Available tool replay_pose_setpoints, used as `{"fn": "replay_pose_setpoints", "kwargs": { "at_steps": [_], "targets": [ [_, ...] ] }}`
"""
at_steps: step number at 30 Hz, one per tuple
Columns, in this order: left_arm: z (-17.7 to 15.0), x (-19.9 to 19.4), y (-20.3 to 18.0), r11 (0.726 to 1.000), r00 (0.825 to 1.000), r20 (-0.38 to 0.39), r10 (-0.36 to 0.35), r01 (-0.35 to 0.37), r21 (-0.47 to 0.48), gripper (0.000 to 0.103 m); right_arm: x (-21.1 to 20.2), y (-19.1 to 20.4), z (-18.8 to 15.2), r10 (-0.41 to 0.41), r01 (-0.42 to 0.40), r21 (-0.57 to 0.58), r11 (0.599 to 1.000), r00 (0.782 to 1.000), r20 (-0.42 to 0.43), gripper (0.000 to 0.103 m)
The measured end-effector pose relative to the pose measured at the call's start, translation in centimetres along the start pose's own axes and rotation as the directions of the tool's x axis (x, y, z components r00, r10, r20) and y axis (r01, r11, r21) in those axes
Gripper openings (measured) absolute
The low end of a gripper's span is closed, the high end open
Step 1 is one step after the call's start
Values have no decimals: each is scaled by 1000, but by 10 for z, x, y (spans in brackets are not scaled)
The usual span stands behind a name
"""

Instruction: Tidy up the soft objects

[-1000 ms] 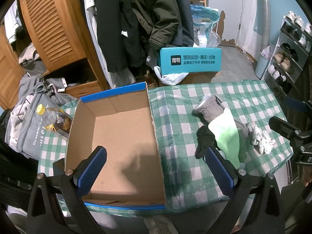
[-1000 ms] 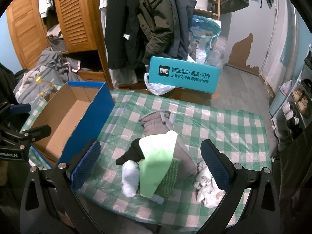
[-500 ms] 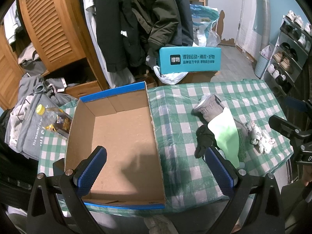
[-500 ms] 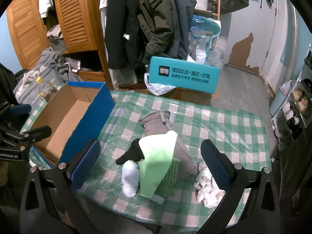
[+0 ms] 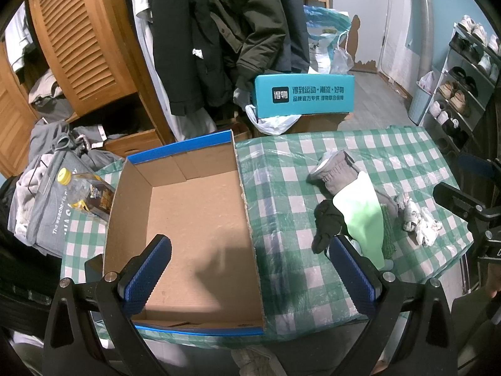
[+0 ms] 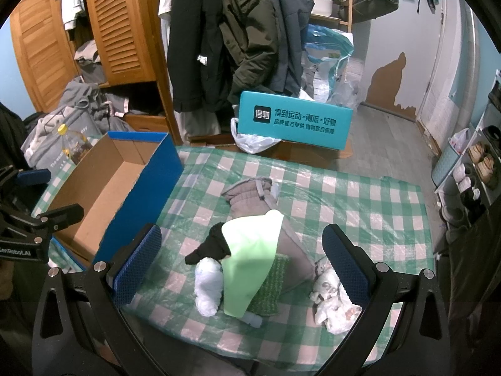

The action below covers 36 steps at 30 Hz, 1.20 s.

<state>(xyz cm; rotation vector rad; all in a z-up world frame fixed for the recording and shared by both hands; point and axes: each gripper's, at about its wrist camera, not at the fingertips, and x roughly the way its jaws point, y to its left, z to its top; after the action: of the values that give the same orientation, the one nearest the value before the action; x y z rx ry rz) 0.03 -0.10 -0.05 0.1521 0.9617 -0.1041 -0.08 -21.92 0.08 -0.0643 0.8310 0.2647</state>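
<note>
An empty blue-edged cardboard box [image 5: 194, 219] [image 6: 125, 181] stands open on the left of the green checked table [image 5: 281, 163] [image 6: 360, 194]. To its right lies a heap of soft things: a light green cloth [image 6: 253, 250] [image 5: 363, 210], a grey garment [image 6: 250, 194] [image 5: 338, 172], a black glove [image 6: 209, 244] [image 5: 325, 222], a white rolled sock [image 6: 206, 282], a green towel [image 6: 269, 285] and a crumpled white cloth [image 6: 332, 304] [image 5: 419, 222]. My left gripper [image 5: 250, 272] is open above the box's near end. My right gripper [image 6: 241, 266] is open above the heap, touching nothing.
A teal shoe box [image 6: 294, 122] stands behind the table's far edge. A yellow-capped bottle [image 5: 84, 191] lies left of the cardboard box on grey clothes. Coats hang behind, a wooden wardrobe [image 5: 78, 47] is at the left, a shoe rack [image 5: 463, 87] at the right.
</note>
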Motion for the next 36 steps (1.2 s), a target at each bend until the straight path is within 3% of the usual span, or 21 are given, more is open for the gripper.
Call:
{"fn": "replay_pose_setpoints", "kwargs": {
  "at_steps": [27, 36],
  "targets": [
    [-7, 1, -5, 1000, 1000, -12, 5, -5, 16, 102, -5, -6, -1, -2, 2, -2, 1000, 1000, -1, 101],
    [-5, 25, -21, 1000, 996, -87, -2, 4, 21, 102, 8, -29, -11, -15, 15, 9, 1000, 1000, -28, 101]
  ]
}}
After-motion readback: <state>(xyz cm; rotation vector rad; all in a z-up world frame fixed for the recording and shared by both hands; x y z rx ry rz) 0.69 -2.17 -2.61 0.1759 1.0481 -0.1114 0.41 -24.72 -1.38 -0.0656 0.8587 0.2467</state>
